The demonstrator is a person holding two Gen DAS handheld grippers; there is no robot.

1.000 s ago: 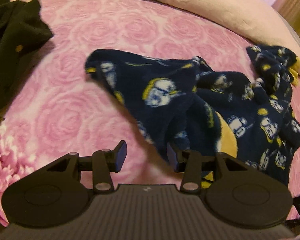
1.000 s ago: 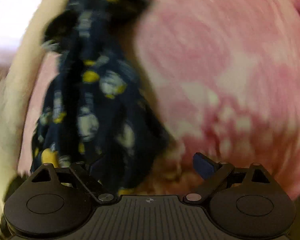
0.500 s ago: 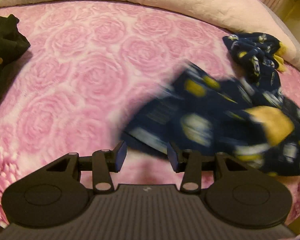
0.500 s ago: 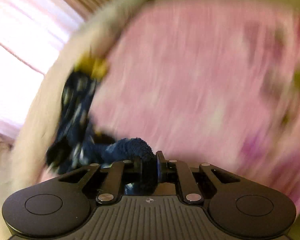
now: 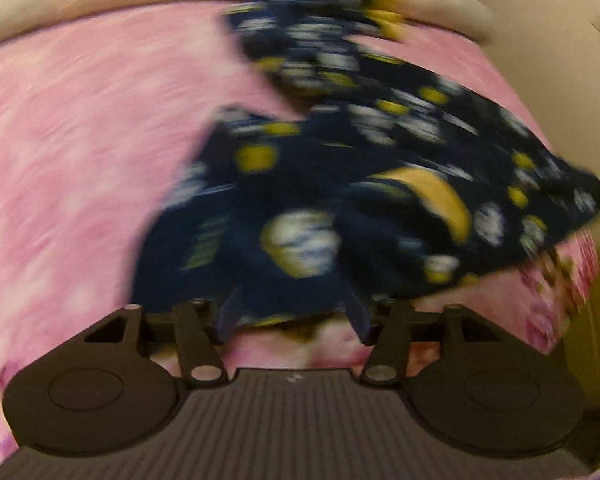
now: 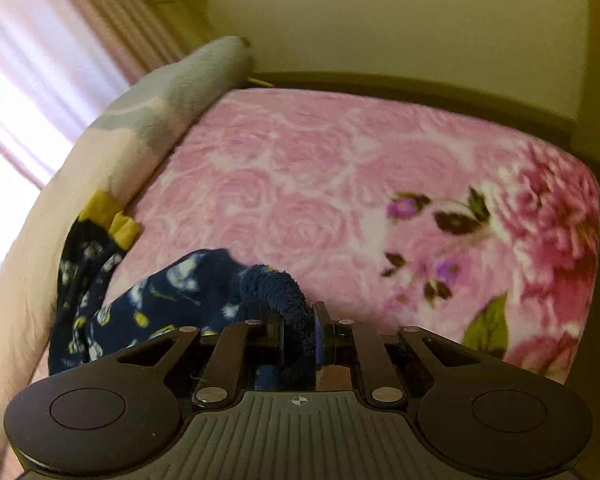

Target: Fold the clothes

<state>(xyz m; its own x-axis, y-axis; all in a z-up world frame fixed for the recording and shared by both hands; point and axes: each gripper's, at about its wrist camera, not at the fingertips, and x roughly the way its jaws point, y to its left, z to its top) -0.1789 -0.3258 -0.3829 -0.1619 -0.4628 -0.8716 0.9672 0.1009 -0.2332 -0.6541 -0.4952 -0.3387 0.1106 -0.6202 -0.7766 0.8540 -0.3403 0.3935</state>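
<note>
Pyjama fleece is pinched in your right tongs; left tongs are opening, hem between, unpressed. Risk: one-sided pull bunches it lower left.

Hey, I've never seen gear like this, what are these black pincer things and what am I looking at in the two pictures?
Each picture comes from a camera riding on a hand-held two-finger gripper that a person carries, one per hand; no robot is involved. The black shapes along the bottom are the gripper itself. Both look down at a bed with a pink rose blanket. In the right wrist view, the right gripper is shut on a fold of a navy fleece garment with a white and yellow print. In the blurred left wrist view, the left gripper has its jaws opening at the garment's near edge, not pinching it.
</note>
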